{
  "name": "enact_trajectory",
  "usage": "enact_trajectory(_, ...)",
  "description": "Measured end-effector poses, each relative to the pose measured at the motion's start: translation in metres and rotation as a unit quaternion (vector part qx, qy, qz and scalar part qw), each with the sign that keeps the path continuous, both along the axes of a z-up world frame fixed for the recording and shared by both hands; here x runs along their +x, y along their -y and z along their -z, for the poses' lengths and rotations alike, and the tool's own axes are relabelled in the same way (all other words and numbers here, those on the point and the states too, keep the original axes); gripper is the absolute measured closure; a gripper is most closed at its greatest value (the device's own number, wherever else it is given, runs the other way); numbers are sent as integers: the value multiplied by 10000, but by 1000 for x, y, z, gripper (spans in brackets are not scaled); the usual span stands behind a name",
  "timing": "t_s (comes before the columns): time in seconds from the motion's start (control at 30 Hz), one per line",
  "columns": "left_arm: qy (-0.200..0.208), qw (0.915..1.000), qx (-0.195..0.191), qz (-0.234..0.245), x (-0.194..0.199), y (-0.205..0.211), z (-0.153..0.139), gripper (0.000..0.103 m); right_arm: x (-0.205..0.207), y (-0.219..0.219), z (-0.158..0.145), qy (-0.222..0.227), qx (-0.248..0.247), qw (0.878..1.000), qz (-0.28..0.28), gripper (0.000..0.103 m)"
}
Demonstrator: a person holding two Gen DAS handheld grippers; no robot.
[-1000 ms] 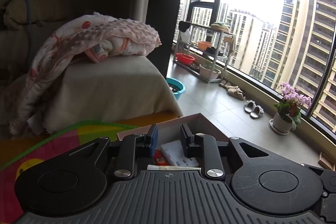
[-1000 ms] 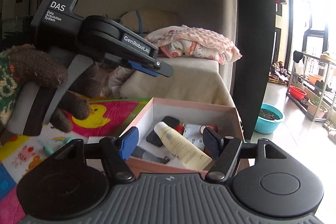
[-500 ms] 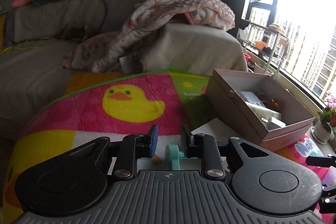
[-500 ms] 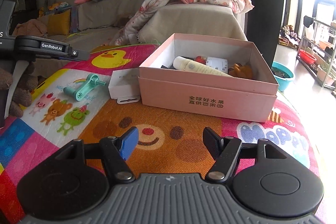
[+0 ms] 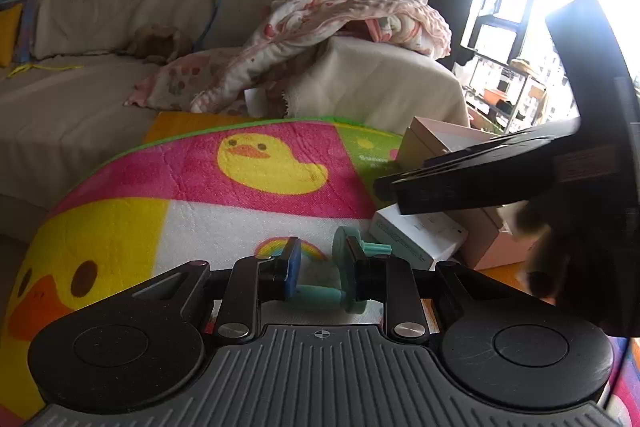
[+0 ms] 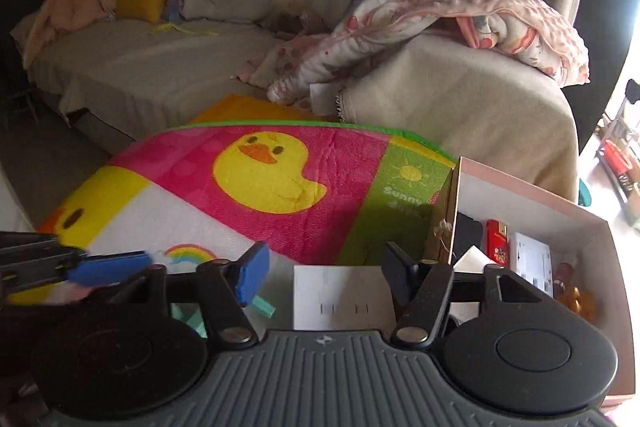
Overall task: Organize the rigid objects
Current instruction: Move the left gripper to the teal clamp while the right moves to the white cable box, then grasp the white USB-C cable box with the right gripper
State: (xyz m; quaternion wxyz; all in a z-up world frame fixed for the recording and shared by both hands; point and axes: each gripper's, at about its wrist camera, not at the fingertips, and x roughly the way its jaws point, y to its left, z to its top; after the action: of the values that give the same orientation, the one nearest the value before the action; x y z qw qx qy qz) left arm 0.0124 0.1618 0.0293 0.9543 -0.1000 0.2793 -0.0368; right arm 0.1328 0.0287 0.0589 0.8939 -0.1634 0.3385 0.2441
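Your left claw sits low over the play mat, fingers part open, bracketing the mint-green toy, which lies on the mat between them; whether the pads touch it I cannot tell. Your right claw is wide open and empty, hovering over the small white box, which lies on the mat just beside the pink box at its 3 o'clock. You look to be at the pick-up step. Next, close the left claw squarely on the toy, then lift it toward the pink box at 2 o'clock, watching that the two claws don't collide.
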Motion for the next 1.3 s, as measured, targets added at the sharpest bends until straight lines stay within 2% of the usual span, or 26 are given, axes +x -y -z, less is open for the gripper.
enact_trajectory(0.03, 17, 10000, -38, -8, -4, -4, 0, 77, 7, -13, 7, 33, -213, 9998, 28, 56)
enact_trajectory(0.13, 4, 9999, -151, 25, -10, -11, 1, 77, 24, -41, 26, 184, -699, 9974, 12, 61)
enact_trajectory(0.2, -4, 9997, -235, 56, -13, -15, 2, 77, 34, -47, 35, 10, -868, 9962, 108, 68)
enact_trajectory(0.27, -3, 9995, -319, 35, -15, -19, 3, 77, 38, -43, 39, -357, -829, 9956, 241, 71)
enact_trajectory(0.33, -9, 9992, -389, -2, -15, -22, 4, 77, 25, -33, 37, -544, -612, 9965, 153, 72)
enact_trajectory(0.57, -93, 9994, -328, 84, -12, -16, 6, 77, -47, 9, 37, -734, -310, 9959, -419, 72)
enact_trajectory(0.67, -160, 9994, -236, 211, -9, -7, 6, 77, -70, 38, 38, -636, -200, 9962, -568, 72)
enact_trajectory(0.7, -184, 9993, -195, 271, -8, -3, 6, 77, -77, 48, 39, -547, -207, 9963, -630, 71)
enact_trajectory(0.77, -210, 9989, -70, 402, -7, 5, 5, 77, -92, 67, 41, -271, -309, 9969, -677, 62)
enact_trajectory(0.83, -218, 9984, 74, 525, -7, 13, 4, 77, -106, 85, 44, 100, -449, 9970, -624, 45)
enact_trajectory(1.07, -290, 9962, 515, 641, -5, 33, 5, 77, -128, 143, 49, 816, -685, 9943, 70, 41)
enact_trajectory(1.1, -316, 9957, 587, 637, -5, 34, 5, 77, -127, 151, 49, 765, -588, 9951, 212, 41)
enact_trajectory(1.2, -415, 9946, 671, 676, -4, 36, 7, 77, -121, 178, 43, 364, 206, 9979, 505, 39)
enact_trajectory(1.3, -456, 9934, 785, 708, -3, 40, 9, 77, -124, 193, 45, 296, 651, 9948, 726, 39)
